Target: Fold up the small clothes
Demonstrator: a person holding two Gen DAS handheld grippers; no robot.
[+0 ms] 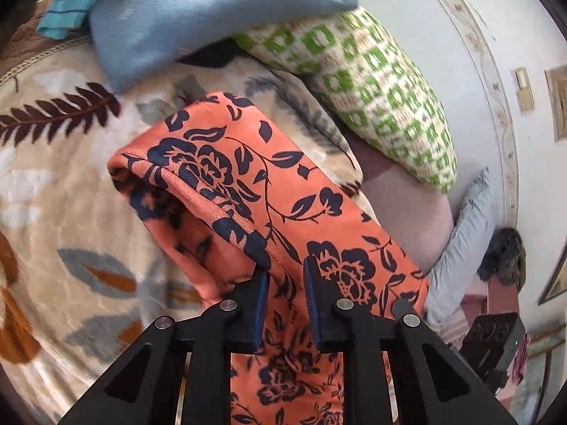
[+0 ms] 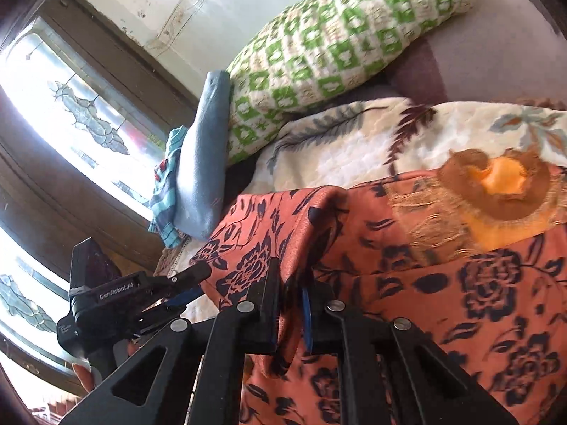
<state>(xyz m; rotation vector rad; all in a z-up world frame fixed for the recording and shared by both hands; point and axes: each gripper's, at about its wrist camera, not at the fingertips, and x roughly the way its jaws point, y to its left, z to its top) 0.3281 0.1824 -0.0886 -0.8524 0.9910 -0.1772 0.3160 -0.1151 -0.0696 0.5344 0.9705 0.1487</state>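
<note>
Both grippers pinch one orange floral garment [image 1: 255, 184] lifted over the leaf-print blanket [image 1: 53, 184].

The garment's long axis runs away from the left gripper [image 1: 285, 297], whose jaws clamp a fold of it; the right gripper [image 2: 296, 304], nearly closed, nips an edge alongside. Only the right view shows the left gripper's body [image 2: 117, 301] close beside, plus an embroidered patch [image 2: 496, 191]; the left view shows the far folded end.

1. The right gripper [image 2: 292, 285] pinches a raised fold of the orange flowered cloth [image 2: 460, 283].
2. The left gripper [image 2: 191, 276] reaches the cloth's left edge; its jaws are hidden.
3. The cloth lies on a leaf-patterned blanket [image 2: 354, 141].
4. A green checked pillow [image 2: 319, 46] and a blue folded cloth [image 2: 202, 163] lie beyond, near a window [image 2: 71, 106].
</note>
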